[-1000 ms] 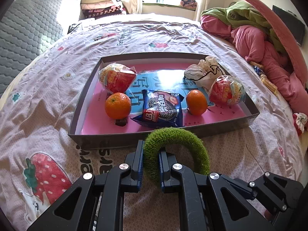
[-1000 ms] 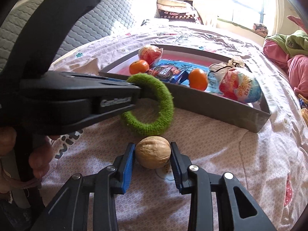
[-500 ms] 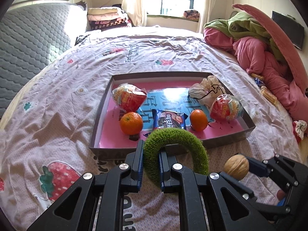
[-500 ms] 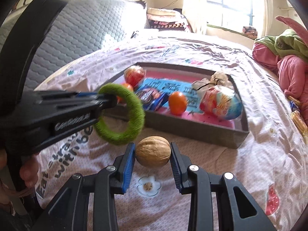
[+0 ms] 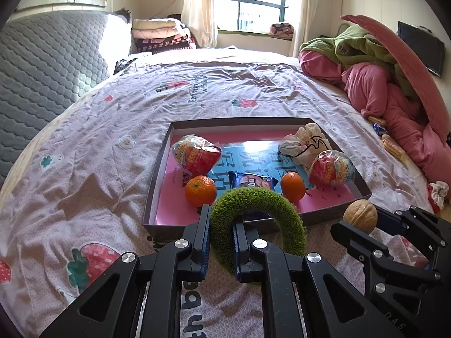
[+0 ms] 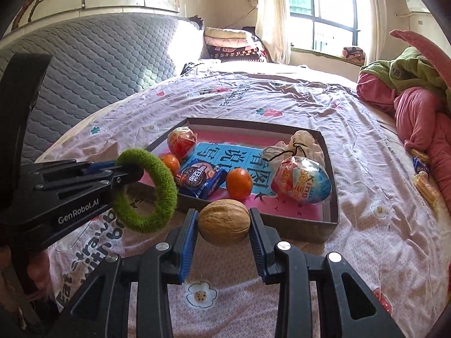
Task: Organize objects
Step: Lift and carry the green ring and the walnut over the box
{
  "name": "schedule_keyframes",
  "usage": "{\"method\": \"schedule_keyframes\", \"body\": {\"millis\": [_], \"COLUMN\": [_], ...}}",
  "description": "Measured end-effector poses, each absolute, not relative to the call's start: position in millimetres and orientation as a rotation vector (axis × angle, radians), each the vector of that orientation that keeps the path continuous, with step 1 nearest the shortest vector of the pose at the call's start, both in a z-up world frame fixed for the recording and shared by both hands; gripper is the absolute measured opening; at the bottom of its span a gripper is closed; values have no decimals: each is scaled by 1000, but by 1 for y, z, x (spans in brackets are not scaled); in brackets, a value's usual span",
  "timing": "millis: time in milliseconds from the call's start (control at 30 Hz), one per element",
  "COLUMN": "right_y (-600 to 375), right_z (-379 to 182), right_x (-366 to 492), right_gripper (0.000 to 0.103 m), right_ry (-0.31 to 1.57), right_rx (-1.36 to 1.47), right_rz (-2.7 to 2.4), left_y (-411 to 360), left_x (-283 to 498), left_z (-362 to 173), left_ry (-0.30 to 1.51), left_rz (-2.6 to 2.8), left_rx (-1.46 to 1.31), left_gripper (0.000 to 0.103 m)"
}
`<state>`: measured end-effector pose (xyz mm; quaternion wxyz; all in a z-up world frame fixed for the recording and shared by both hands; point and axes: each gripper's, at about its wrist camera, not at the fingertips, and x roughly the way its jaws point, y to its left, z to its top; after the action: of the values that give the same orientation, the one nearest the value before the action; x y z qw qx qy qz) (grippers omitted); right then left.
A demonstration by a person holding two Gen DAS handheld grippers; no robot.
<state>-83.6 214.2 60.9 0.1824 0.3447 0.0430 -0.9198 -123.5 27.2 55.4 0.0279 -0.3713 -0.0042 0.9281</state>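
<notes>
Grey tray (image 5: 157,186) on the bed already holds two oranges, a cookie pack (image 6: 200,178), two wrapped toy eggs and a cloth pouch (image 5: 305,143). Left gripper (image 5: 221,242) is clamped on the green fuzzy ring (image 5: 284,211); right gripper (image 6: 222,239) is clamped on the walnut (image 6: 224,222). Both items hang above the bedsheet, just short of the tray's near wall. Remaining, as I read it: drop both in.

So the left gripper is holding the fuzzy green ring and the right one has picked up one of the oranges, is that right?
Not quite. The left gripper does hold the green ring, but the right gripper holds a walnut, not an orange; the right wrist view shows it. Both oranges lie in the tray.
</notes>
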Motion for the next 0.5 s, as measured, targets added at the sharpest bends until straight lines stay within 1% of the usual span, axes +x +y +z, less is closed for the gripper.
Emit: {"method": "schedule_keyframes", "body": {"millis": [167, 500], "right_y": [218, 217], "right_z": [66, 74], "right_x": [-86, -91], "right_gripper": [36, 36], "right_ry": [99, 84], "right_rx": [955, 925], "right_rz": [-2611, -2637], "left_y": [30, 31], "left_x": [-124, -128], "left_z": [56, 61], "left_ry": [1, -27], "left_rz": [2873, 2881], "left_rx": [-1143, -1128], "left_gripper": [13, 13]}}
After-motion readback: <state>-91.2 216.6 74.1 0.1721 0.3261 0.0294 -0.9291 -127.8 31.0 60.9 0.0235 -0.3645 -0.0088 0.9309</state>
